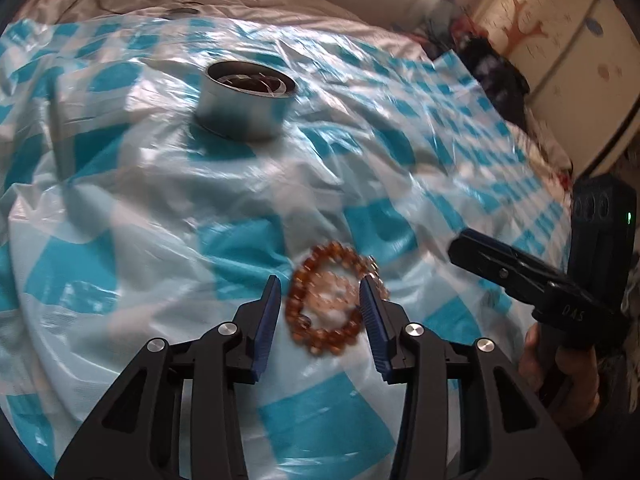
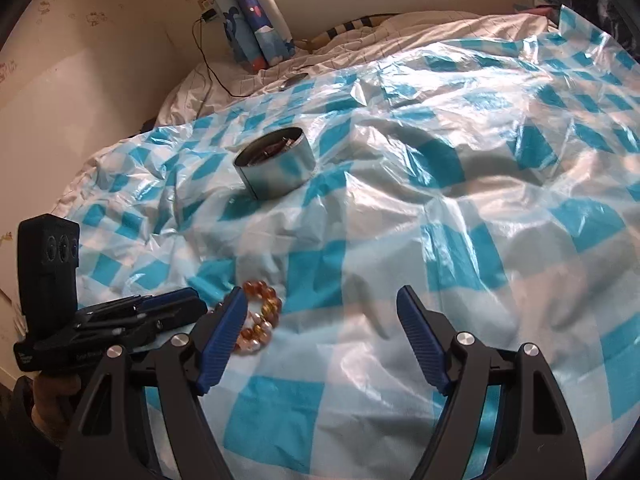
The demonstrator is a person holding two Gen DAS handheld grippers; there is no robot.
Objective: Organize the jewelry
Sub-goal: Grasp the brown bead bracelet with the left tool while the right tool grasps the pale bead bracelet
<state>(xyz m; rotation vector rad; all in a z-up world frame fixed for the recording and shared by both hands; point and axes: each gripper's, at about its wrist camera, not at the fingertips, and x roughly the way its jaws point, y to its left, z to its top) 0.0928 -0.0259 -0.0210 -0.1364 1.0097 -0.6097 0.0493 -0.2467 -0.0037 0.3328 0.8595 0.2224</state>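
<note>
A: Where's the amber bead bracelet [image 1: 334,304]?

B: Lying on the blue-checked plastic sheet [image 1: 152,208], between the parted fingers of the left gripper [image 1: 320,300], blurred; contact unclear.

A: And the right gripper [image 2: 324,312]?

B: Spread wide, holding nothing; the bracelet is partly hidden behind its left finger.

A: The round tin [image 1: 246,102]?

B: Well beyond both jaws; contents indistinct. Lettering on the gripper bodies is unreadable.

A beaded bracelet [image 1: 334,302] lies on the plastic sheet [image 1: 160,208] covering the bed, with a round tin [image 1: 247,98] farther back.
</note>
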